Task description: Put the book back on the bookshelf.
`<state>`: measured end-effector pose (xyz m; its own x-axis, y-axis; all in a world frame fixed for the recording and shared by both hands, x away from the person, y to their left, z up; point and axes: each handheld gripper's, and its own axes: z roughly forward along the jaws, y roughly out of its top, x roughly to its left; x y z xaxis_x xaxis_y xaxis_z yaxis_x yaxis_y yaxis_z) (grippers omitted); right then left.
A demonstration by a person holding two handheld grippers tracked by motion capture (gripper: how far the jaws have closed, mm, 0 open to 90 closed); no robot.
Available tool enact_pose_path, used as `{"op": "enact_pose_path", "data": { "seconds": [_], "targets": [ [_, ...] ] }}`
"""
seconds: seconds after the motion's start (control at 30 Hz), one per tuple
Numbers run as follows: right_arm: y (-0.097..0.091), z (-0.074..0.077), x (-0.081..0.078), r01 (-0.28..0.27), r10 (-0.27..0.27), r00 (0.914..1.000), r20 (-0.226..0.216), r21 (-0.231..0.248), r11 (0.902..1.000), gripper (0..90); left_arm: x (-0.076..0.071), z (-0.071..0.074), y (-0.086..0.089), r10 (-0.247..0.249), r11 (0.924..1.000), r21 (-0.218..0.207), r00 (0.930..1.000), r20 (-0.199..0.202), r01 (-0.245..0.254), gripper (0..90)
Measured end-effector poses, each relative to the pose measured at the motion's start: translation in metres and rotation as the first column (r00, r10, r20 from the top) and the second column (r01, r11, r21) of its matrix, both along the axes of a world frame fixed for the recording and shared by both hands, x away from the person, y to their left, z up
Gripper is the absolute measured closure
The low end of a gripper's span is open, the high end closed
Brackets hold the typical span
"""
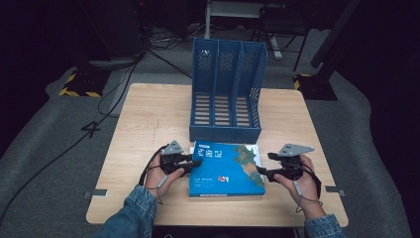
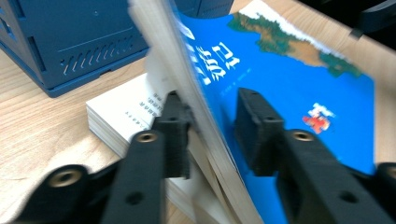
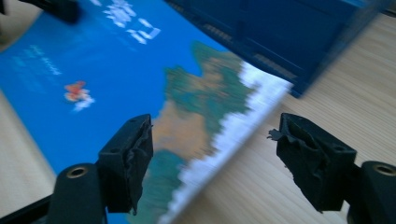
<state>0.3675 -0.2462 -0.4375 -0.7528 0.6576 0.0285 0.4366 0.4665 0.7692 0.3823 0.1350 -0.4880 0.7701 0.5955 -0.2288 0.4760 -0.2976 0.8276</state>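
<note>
A blue book (image 1: 225,168) with a map picture lies on the wooden table (image 1: 148,114), just in front of a blue file holder (image 1: 225,94). My left gripper (image 1: 190,161) is at the book's left edge. In the left gripper view it (image 2: 212,116) is shut on the lifted blue book (image 2: 289,88): one pad sits under the pages, the other on the cover. A white stack of pages (image 2: 126,107) lies beneath. My right gripper (image 1: 261,171) hovers at the book's right edge. Seen from its own camera, this gripper (image 3: 212,140) stands open, jaws apart above the book's white-edged corner (image 3: 205,98).
The blue file holder (image 2: 70,42) has three open slots facing the person and stands close behind the book (image 3: 280,32). Bare wood lies left and right of the holder. Cables, chair legs and stands cover the dark floor beyond the table.
</note>
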Motion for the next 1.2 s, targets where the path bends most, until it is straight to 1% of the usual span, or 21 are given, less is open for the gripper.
{"op": "enact_pose_path", "data": {
  "seconds": [0.03, 0.07, 0.13, 0.17, 0.23, 0.27, 0.3, 0.33, 0.43, 0.47, 0.5, 0.57, 0.6, 0.63, 0.7, 0.77, 0.87, 1.0, 1.03, 1.17, 1.2],
  "targets": [
    [0.007, 0.002, -0.002, -0.024, 0.024, 0.9997, 0.001, 0.003, 0.9997, 27.7, -0.002, -0.001, -0.001, -0.005, 0.9999, 0.014, 0.9999, 0.016, 0.004, 57.8],
    [0.017, 0.004, -0.005, -0.056, 0.056, 0.9984, 0.005, -0.002, 0.9984, 27.2, -0.003, -0.001, -0.001, -0.009, 0.9998, 0.019, 0.9997, 0.024, 0.009, 56.8],
    [0.031, 0.007, -0.009, -0.101, 0.101, 0.9947, 0.016, -0.014, 0.9948, 27.0, -0.004, -0.001, -0.001, -0.016, 0.9998, 0.013, 0.9997, 0.020, 0.016, 56.8],
    [0.040, 0.008, -0.011, -0.130, 0.130, 0.9913, 0.020, -0.017, 0.9914, 26.6, -0.004, -0.003, 0.000, -0.019, 0.9998, 0.008, 0.9996, 0.019, 0.019, 56.0],
    [0.052, 0.010, -0.014, -0.169, 0.169, 0.9852, 0.026, -0.016, 0.9855, 26.6, -0.005, -0.006, 0.000, -0.029, 0.9996, 0.000, 0.9996, 0.004, 0.029, 50.4],
    [0.052, 0.010, -0.014, -0.169, 0.169, 0.9852, 0.026, -0.016, 0.9855, 26.6, -0.005, -0.006, 0.000, -0.029, 0.9996, 0.000, 0.9996, 0.004, 0.029, 47.0],
    [0.057, 0.011, -0.016, -0.186, 0.187, 0.9820, 0.028, -0.019, 0.9823, 26.6, -0.006, -0.009, 0.001, -0.033, 0.9995, -0.004, 0.9995, 0.004, 0.033, 47.0],
    [0.067, 0.011, -0.018, -0.213, 0.214, 0.9765, 0.028, -0.030, 0.9766, 26.6, -0.007, -0.010, 0.001, -0.028, 0.9995, -0.013, 0.9996, 0.006, 0.028, 45.7],
    [0.083, 0.011, -0.021, -0.255, 0.256, 0.9663, 0.028, -0.047, 0.9659, 26.5, -0.007, -0.012, 0.002, -0.025, 0.9993, -0.027, 0.9997, 0.007, 0.026, 45.6],
    [0.088, 0.010, -0.022, -0.269, 0.271, 0.9624, 0.026, -0.052, 0.9618, 25.9, -0.007, -0.013, 0.002, -0.017, 0.9991, -0.040, 0.9998, -0.010, 0.016, 45.6],
    [0.093, 0.009, -0.023, -0.279, 0.281, 0.9595, 0.026, -0.056, 0.9587, 25.2, -0.007, -0.013, 0.003, -0.018, 0.9992, -0.037, 0.9997, -0.013, 0.018, 45.6],
    [0.102, 0.007, -0.024, -0.298, 0.300, 0.9536, 0.025, -0.063, 0.9525, 22.8, -0.007, -0.014, 0.003, -0.007, 0.9992, -0.040, 0.9994, -0.035, 0.005, 45.6],
    [0.106, 0.006, -0.025, -0.302, 0.304, 0.9523, 0.027, -0.066, 0.9511, 20.9, -0.008, -0.014, 0.003, -0.007, 0.9991, -0.041, 0.9993, -0.037, 0.005, 45.5],
    [0.110, 0.004, -0.026, -0.298, 0.300, 0.9535, 0.029, -0.067, 0.9523, 19.2, -0.007, -0.014, 0.003, -0.009, 0.9995, -0.031, 0.9997, -0.025, 0.008, 45.4],
    [0.117, 0.002, -0.027, -0.286, 0.289, 0.9569, 0.032, -0.071, 0.9556, 18.9, -0.008, -0.014, 0.001, -0.022, 0.9995, -0.024, 0.9995, -0.023, 0.022, 43.2],
    [0.125, 0.000, -0.029, -0.292, 0.296, 0.9546, 0.034, -0.081, 0.9528, 18.5, -0.009, -0.013, -0.001, -0.027, 0.9996, -0.006, 0.9996, -0.006, 0.027, 39.7],
    [0.134, -0.004, -0.032, -0.303, 0.307, 0.9507, 0.042, -0.082, 0.9494, 16.2, -0.009, -0.013, -0.001, -0.024, 0.9997, -0.007, 0.9997, -0.007, 0.024, 39.6],
    [0.144, -0.010, -0.035, -0.330, 0.336, 0.9409, 0.041, -0.113, 0.9373, 16.2, -0.009, -0.013, 0.000, -0.010, 0.9998, -0.015, 0.9997, -0.023, 0.010, 41.8],
    [0.147, -0.012, -0.035, -0.339, 0.346, 0.9373, 0.038, -0.126, 0.9322, 16.3, -0.008, -0.012, 0.000, -0.008, 0.9998, -0.017, 0.9996, -0.028, 0.008, 43.4],
    [0.157, -0.018, -0.038, -0.347, 0.360, 0.9319, 0.047, -0.176, 0.9214, 16.3, -0.007, -0.010, 0.003, 0.012, 0.9994, -0.032, 0.9983, -0.057, -0.014, 50.1],
    [0.159, -0.019, -0.038, -0.348, 0.361, 0.9313, 0.047, -0.182, 0.9199, 16.3, -0.007, -0.009, 0.005, 0.016, 0.9990, -0.042, 0.9970, -0.075, -0.019, 52.7]
  ]
}}
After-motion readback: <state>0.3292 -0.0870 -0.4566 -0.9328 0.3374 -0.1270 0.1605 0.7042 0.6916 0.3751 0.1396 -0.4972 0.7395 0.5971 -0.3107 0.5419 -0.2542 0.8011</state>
